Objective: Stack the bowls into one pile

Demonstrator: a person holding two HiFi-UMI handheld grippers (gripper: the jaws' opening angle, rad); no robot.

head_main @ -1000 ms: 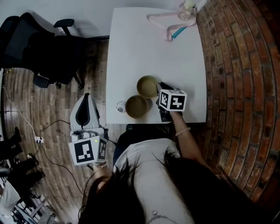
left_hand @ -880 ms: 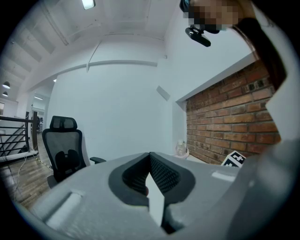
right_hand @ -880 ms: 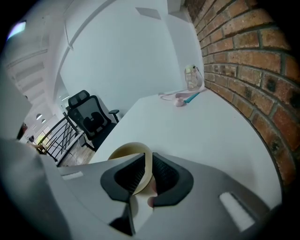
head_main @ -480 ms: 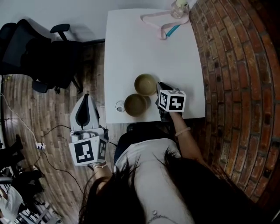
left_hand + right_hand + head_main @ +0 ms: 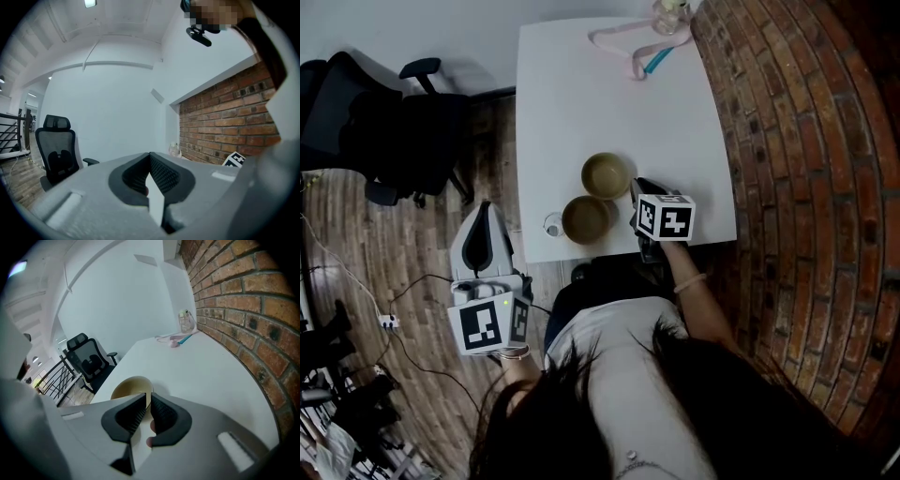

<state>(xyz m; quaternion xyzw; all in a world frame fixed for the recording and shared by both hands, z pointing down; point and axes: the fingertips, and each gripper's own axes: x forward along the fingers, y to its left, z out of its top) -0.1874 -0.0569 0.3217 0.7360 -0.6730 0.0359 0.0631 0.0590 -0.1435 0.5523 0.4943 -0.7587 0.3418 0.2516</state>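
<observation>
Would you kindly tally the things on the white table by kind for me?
Bowls: 2
Small clear cup: 1
Glass jar: 1
Pink strap: 1
Teal stick: 1
Total: 6

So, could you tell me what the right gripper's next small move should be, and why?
Probably lift the far bowl straight up a little. In the right gripper view, the right gripper has its jaws apparently closed on that bowl's rim, yet it sits on the table beside the near bowl, both upright. The left gripper is shut, empty, off the table.
</observation>
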